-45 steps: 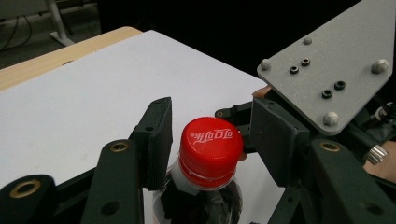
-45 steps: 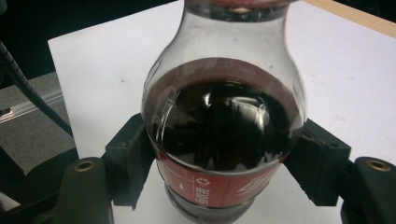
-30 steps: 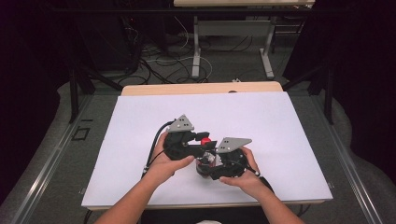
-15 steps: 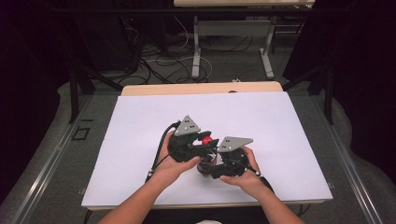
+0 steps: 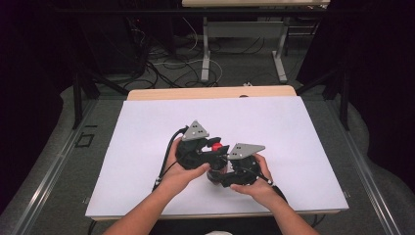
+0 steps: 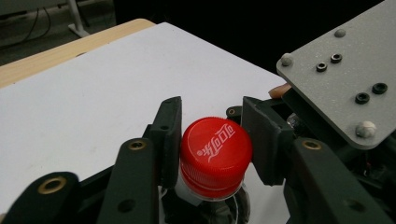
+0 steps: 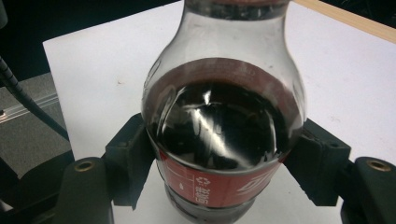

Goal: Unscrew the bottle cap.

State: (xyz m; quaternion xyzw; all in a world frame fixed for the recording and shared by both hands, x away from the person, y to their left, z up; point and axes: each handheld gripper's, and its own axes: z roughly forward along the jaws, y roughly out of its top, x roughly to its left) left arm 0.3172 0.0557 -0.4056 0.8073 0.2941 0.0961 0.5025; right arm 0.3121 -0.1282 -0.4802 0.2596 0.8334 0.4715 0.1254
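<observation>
**Cap grip easing while the bottle stays clamped**

Jaws on my right gripper [image 5: 222, 177] pinch the bottle [image 7: 223, 135] across its red label, near the front middle of the white table [image 5: 147, 122]. My left gripper [image 5: 215, 152] straddles the red cap [image 6: 215, 156]: its jaws have just been opening a touch, the left pad touching, a sliver showing at the right. I read that as re-gripping between twists. Dark cola fills the clear body to the shoulder; the cap sits on, white script uppermost.
</observation>
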